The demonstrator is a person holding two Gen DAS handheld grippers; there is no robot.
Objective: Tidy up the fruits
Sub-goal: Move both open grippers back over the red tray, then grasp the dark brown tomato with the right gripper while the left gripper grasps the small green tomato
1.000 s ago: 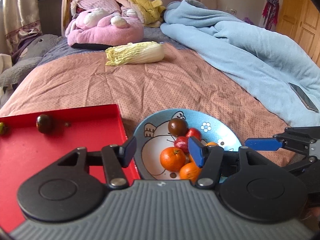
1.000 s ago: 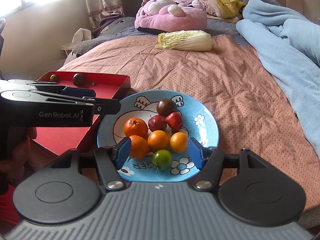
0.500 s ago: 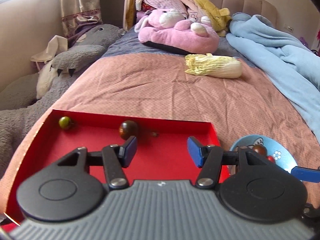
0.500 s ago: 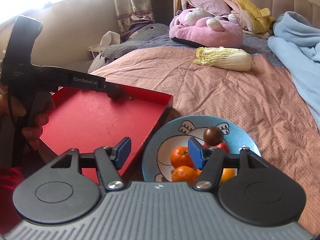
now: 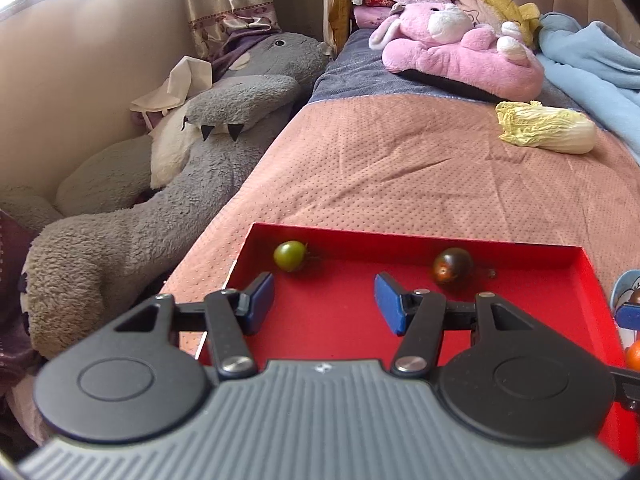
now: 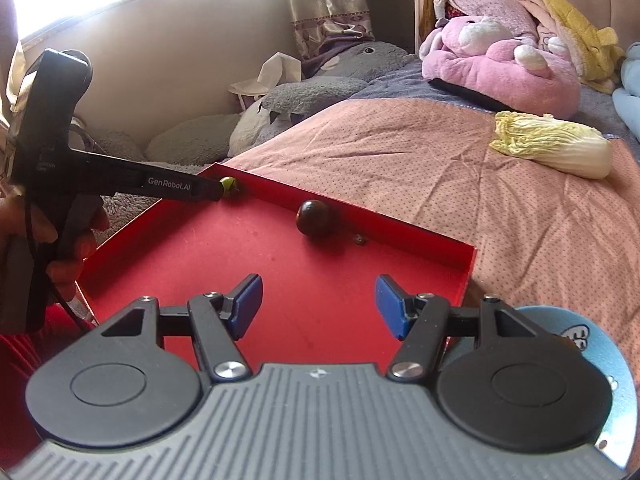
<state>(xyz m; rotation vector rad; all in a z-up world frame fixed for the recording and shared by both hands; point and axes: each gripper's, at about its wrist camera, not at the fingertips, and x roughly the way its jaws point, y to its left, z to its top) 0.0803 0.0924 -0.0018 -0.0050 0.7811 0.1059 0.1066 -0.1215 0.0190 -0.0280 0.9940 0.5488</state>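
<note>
Over the red tray (image 5: 520, 320) with both the left gripper (image 5: 324, 300) and right gripper (image 6: 318, 306) half open and empty, near the green fruit (image 5: 290, 255) and dark fruit (image 5: 452, 266) by the far wall, likely ready to pick one up.

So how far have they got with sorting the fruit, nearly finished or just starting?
Early, it seems. Done: a green tomato and a dark tomato lie in the red tray. In hand: nothing; the left gripper and right gripper are both open and empty above the tray. Left: the blue plate beside the tray shows at least an orange fruit at the left view's edge.
</note>
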